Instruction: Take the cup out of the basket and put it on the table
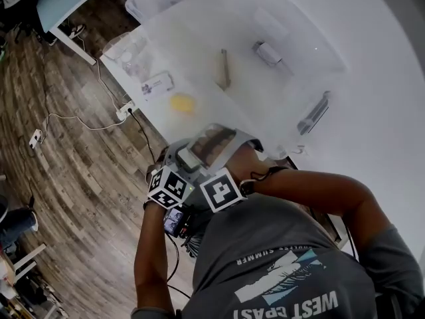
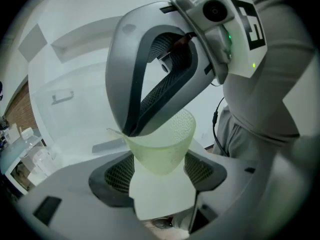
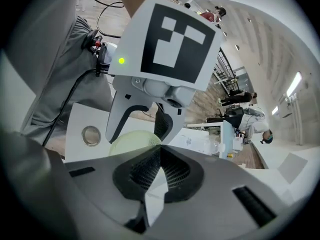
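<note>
The pale green cup [image 2: 160,149] is out of the basket [image 1: 312,52], held over the white table's [image 1: 392,111] near edge, at about 7 o'clock from the basket in the head view. The left gripper [image 2: 161,171] clasps its lower body between 2 pads. The right gripper [image 3: 159,149], at 12 o'clock of it in the left gripper view, pinches its rim, jaws pressed nearly together.

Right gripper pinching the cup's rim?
Yes, in the left gripper view the right gripper has its jaws closed on the rim of the pale green cup.
</note>
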A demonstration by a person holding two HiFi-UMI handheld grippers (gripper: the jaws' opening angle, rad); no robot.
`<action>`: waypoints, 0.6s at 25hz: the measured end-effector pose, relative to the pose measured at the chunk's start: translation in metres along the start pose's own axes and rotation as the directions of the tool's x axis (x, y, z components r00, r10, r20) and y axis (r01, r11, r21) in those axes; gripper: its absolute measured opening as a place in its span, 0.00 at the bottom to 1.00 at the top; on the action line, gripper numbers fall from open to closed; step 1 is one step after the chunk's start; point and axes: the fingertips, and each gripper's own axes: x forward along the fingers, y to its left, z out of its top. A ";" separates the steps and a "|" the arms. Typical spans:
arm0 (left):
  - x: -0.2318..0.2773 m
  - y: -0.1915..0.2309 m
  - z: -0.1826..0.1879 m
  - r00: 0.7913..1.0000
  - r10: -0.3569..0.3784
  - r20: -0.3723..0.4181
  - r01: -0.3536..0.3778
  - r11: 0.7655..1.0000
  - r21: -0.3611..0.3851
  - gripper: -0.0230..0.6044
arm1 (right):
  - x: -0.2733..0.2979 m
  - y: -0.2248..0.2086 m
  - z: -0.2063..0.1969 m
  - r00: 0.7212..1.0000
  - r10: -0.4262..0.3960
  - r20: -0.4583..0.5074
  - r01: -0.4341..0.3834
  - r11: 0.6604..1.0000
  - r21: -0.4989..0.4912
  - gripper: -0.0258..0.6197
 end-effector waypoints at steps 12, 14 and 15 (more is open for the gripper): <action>0.033 -0.011 -0.047 0.990 -0.089 -0.106 0.094 0.995 0.035 0.55 | 0.058 0.057 -0.004 0.995 0.092 -0.032 -0.089 0.992 0.085 0.06; 0.036 -0.012 -0.052 0.989 -0.100 -0.108 0.104 0.994 0.034 0.55 | 0.066 0.063 -0.010 0.994 0.102 -0.042 -0.097 0.990 0.105 0.06; 0.037 -0.011 -0.054 0.989 -0.103 -0.105 0.107 0.994 0.035 0.55 | 0.068 0.064 -0.012 0.994 0.101 -0.044 -0.095 0.989 0.116 0.06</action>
